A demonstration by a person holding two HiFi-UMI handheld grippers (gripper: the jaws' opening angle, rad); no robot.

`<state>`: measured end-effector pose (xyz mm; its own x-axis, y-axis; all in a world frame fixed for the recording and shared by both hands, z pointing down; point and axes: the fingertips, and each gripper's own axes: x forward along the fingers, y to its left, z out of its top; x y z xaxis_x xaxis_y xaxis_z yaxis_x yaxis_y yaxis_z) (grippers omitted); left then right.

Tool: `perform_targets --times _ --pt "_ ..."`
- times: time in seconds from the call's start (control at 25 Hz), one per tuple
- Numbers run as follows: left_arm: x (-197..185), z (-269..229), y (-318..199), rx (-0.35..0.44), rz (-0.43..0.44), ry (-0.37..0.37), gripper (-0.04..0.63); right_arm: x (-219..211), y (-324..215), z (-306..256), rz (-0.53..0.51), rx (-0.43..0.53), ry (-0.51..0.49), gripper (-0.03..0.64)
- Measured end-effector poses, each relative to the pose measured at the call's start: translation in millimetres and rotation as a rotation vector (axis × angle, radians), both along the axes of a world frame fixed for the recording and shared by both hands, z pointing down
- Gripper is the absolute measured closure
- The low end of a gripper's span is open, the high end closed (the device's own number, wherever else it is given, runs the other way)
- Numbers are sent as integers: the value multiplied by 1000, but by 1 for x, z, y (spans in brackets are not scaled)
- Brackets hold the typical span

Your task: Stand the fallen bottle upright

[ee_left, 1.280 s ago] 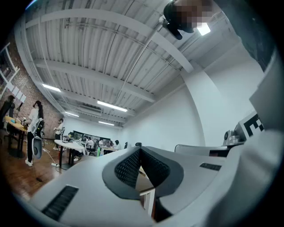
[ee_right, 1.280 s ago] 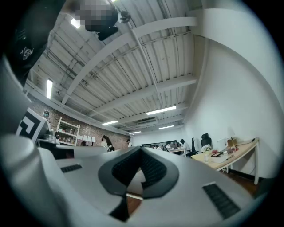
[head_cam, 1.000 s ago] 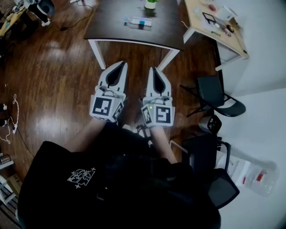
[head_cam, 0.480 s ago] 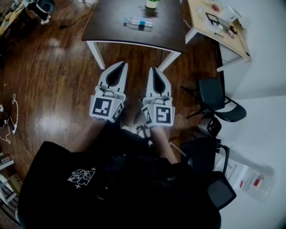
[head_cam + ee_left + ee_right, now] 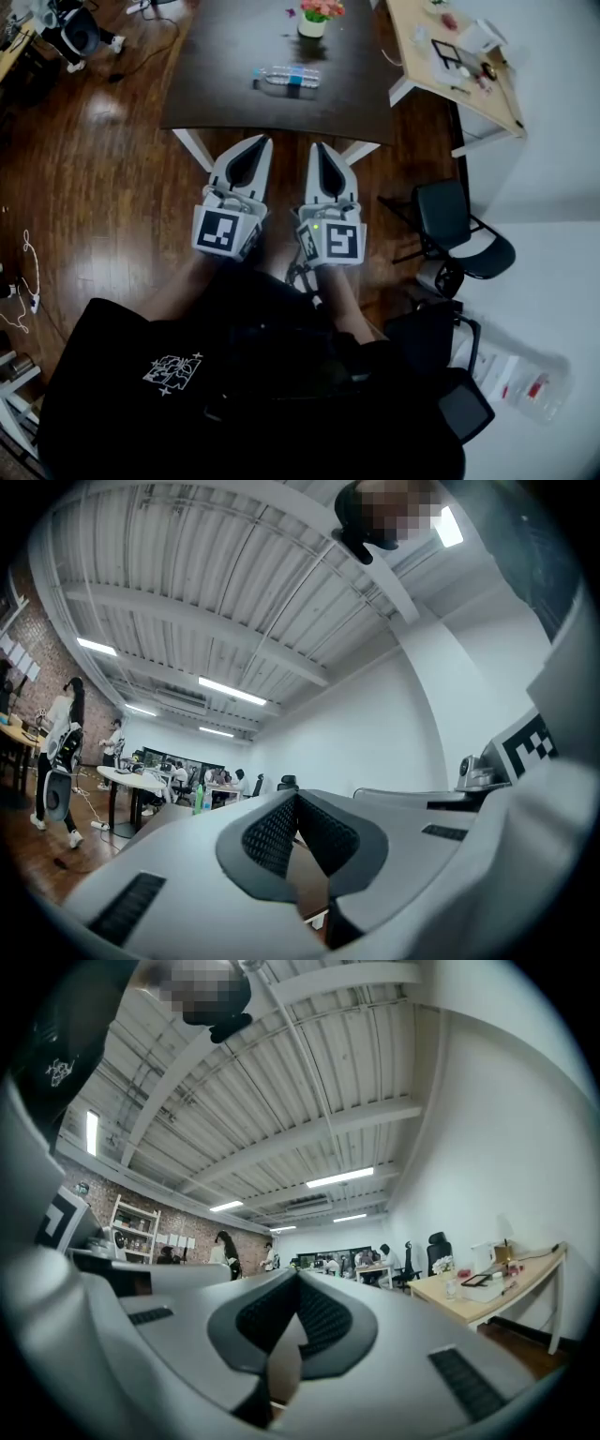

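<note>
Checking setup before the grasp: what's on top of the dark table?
A clear bottle lies on its side mid-table, with a small flower pot beyond it, apart. The dark table runs out of frame at its far edge, so anything there is unseen.

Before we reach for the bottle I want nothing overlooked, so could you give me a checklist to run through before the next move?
1. Water bottle located: ok, it lies on its side on the dark table.
2. Left gripper empty: ok, jaws together on nothing.
3. Right gripper empty: ok, jaws together on nothing.
4. Jaws open for a grasp: not ok, both are shut.
5. Grippers at the bottle: not ok, both are near the table's front edge, well apart from it.
6. Room around the bottle: ok, the flower pot stands apart, farther back.
</note>
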<state>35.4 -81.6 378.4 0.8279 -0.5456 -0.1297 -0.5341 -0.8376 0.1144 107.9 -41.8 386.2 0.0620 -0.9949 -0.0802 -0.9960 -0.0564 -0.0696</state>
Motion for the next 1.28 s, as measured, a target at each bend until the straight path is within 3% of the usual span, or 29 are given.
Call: perform_targets --times 0.44,0.72,1.0,1.16,1.28 --pt "13 10 -116 -29 25 -5 597 9 -127 13 -22 -50 42 591" --pt "19 16 -146 -49 2 -5 597 18 -169 34 -66 -122 62 591" --pt "26 24 -171 -61 -76 -42 597 31 -230 69 -191 -168 131 591" --pt "35 28 -179 -64 -113 -59 597 35 -266 117 -302 -293 246 591" --pt "40 28 -189 -69 -145 -61 597 31 -292 167 -432 -433 407 587"
